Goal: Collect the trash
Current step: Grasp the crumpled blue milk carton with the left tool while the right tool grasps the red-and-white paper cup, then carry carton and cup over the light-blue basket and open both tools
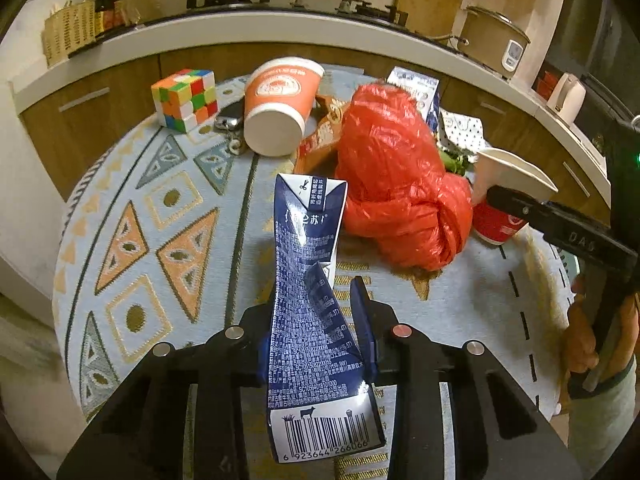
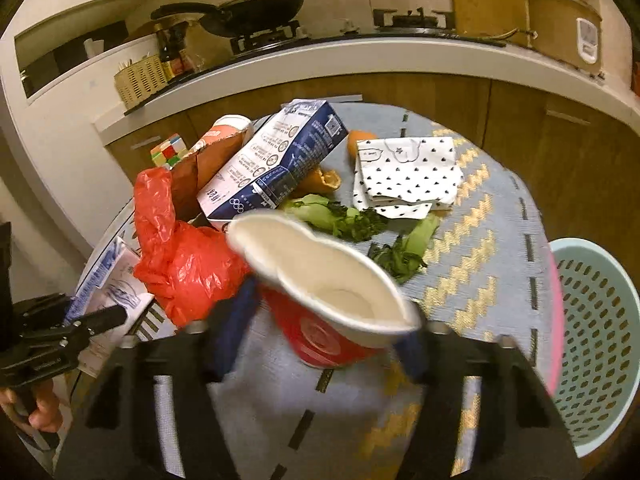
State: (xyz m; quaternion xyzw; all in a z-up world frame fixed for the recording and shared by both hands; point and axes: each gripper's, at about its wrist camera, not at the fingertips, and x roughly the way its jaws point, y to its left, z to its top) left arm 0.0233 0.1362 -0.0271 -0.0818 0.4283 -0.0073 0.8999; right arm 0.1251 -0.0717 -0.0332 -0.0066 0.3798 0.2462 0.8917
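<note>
My left gripper [image 1: 316, 300] is shut on a flattened dark blue milk carton [image 1: 310, 280] and holds it above the round table [image 1: 168, 240]. My right gripper [image 2: 328, 312] is shut on a squashed red paper cup [image 2: 320, 280], white inside; it also shows in the left wrist view [image 1: 500, 200]. On the table lie a knotted red plastic bag [image 1: 396, 184], an orange paper cup on its side [image 1: 280, 104], a larger blue carton [image 2: 276, 164], green vegetable scraps [image 2: 348, 220] and orange peel [image 2: 328, 178]. A light blue perforated basket [image 2: 596, 340] stands right of the table.
A Rubik's cube [image 1: 186, 98] and keys [image 1: 230, 118] sit at the table's far left. A folded white cloth with black dots [image 2: 408, 174] lies at the far right. Behind is a kitchen counter [image 2: 320, 60] with a wok and stove.
</note>
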